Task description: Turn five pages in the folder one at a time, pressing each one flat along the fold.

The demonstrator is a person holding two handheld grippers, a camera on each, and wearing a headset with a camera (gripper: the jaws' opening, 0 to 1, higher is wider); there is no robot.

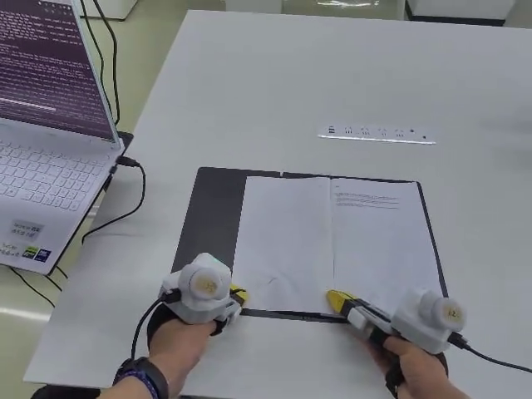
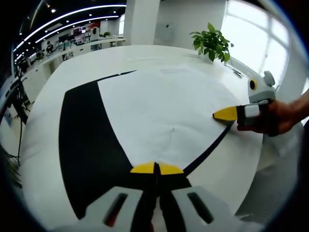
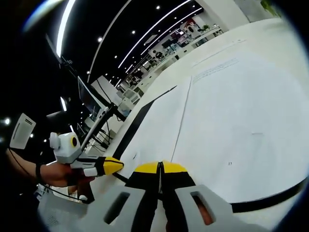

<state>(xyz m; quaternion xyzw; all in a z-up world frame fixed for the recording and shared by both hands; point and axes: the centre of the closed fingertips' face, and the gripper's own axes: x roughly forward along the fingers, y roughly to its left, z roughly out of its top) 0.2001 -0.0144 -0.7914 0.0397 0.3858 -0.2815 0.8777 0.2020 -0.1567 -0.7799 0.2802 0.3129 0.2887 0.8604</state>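
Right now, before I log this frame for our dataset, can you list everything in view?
Table: one, white, under everything.
Folder: one, black, lying open near the table's near edge.
Pages: two faces showing, white, in the folder; the right one has printed lines at its top.
Laptop: one, white, open, left of the folder.
Cables: several, black, beside the laptop.
Power strip: one, white, beyond the folder.
Potted plant: one, green, at the table's far side.
Left gripper: one, white with yellow tips, shut, at the pages' near-left edge.
Right gripper: one, same colours, shut, near the fold's lower end.
Hands: two, each holding a gripper.
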